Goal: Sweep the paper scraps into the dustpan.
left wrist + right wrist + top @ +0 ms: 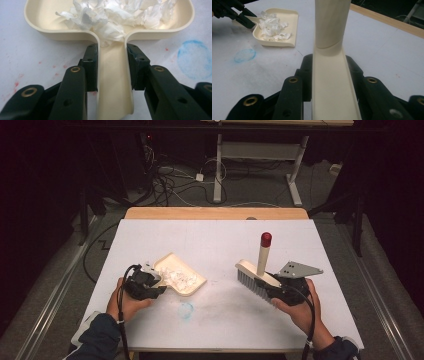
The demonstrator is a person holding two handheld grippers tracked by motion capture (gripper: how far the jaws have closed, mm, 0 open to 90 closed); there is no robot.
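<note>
The left gripper (pixel 150 281) was clamped on the handle of the cream dustpan (pixel 181 273), which lay toward the counter's (pixel 215 232) left edge holding crumpled white paper (pixel 181 279). The right gripper (pixel 280 290) was clamped on the brush (pixel 256 279) near the right edge. In the right gripper view the handle's top was cut off and the bristles were hidden.

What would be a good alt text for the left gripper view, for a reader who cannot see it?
Two black tongs grip the narrow handle of a cream plastic dustpan from both sides. The pan holds a heap of crumpled white paper scraps and rests on a white table with faint red specks and a pale blue round smudge.
</note>
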